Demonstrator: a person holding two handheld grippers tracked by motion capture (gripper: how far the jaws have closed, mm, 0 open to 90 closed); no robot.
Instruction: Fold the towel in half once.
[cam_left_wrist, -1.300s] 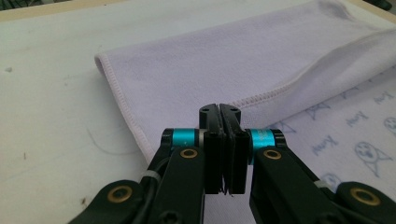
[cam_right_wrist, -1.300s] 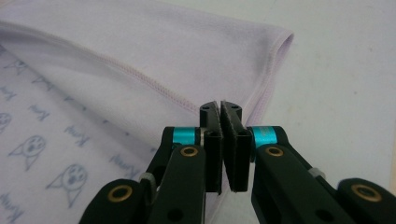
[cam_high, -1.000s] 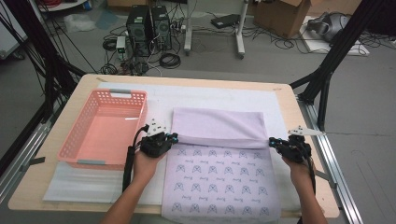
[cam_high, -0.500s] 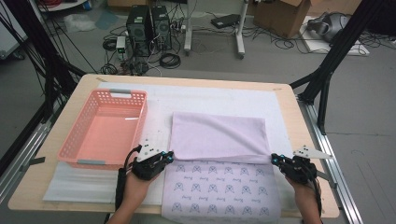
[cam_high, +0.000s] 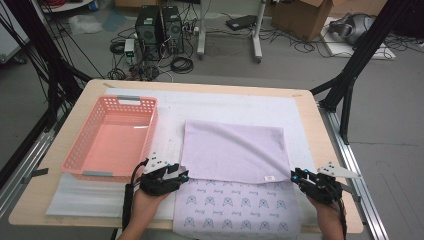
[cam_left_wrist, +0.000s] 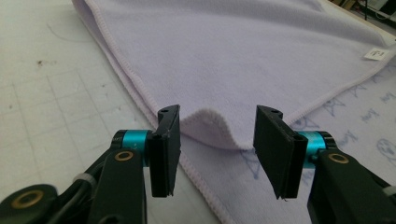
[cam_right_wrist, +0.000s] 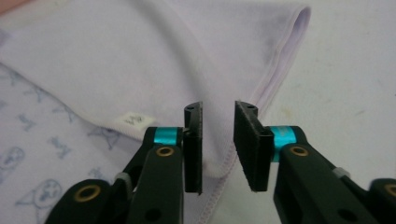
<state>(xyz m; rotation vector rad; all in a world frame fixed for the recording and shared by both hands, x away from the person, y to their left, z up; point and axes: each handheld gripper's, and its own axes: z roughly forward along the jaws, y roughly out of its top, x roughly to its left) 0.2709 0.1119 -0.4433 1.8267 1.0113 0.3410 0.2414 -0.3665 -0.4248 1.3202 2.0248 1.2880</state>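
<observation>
Table (cam_high: 320, 130), folded towel (cam_high: 232, 152) — basket (cam_high: 112, 140) beside

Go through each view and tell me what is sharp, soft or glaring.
High view: even overhead light, a small glare streak on the pink basket floor, the towel crisp. Left gripper view: jaws sharp, the towel's far edge softening. Right gripper view: jaws sharp, the towel's label and printed side blurred.

Both forearms reach in from the near edge. The left gripper (cam_high: 183, 176) and right gripper (cam_high: 295, 176) point inward, low. Their jaws have just been opening and now stand apart.
</observation>
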